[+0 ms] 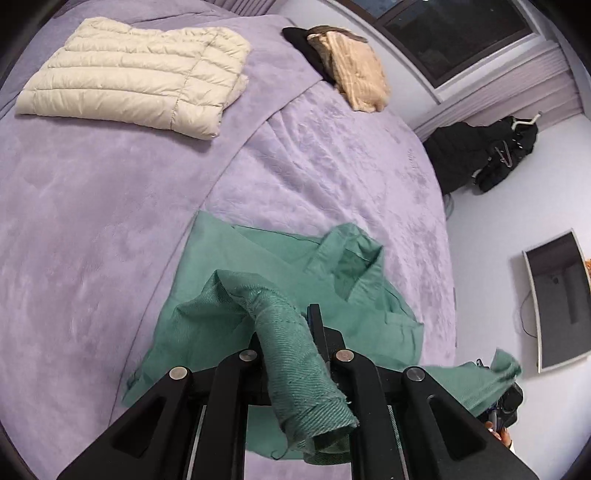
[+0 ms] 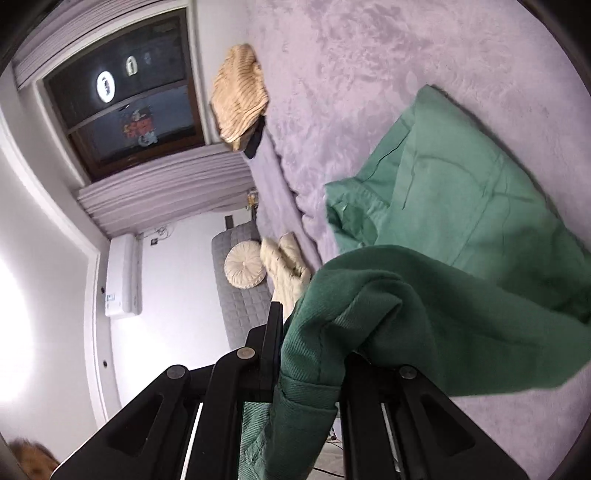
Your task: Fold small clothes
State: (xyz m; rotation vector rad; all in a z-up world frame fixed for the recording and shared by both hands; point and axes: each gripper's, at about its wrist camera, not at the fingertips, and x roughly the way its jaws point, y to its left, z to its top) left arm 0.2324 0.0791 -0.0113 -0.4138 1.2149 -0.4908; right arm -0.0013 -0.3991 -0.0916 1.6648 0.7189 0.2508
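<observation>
A green garment point(image 1: 258, 280), a shirt or small jacket of twill cloth with a collar and a cuffed part showing, lies partly spread on the lilac bed cover point(image 1: 92, 221) near the bed's edge. Its far portion rests flat on the cover, while two near parts are lifted off it. One rolled, hemmed fold runs back between the fingers of the left tongs point(image 1: 295, 343), which are closed on it; the cloth hangs out past the fingers toward the camera. In the right wrist view another bunched fold of the same garment point(image 2: 461, 206) is clamped in the right tongs point(image 2: 314, 354), draping over the right finger and down between the two, with the rest of the cloth stretching away to the right onto the bed cover point(image 2: 369, 74). In the left view the right tongs' end, with green cloth at it, shows low at the right edge.

Farther off on the bed a cream quilted jacket point(image 1: 136, 74) lies folded, well apart from the green garment. A tan ribbed garment point(image 1: 354, 74) sits on a dark item at the bed's far edge. Beyond are a dark window point(image 1: 461, 33), a heap of black clothes point(image 1: 476, 158) on the floor and a wall screen point(image 1: 557, 299).
</observation>
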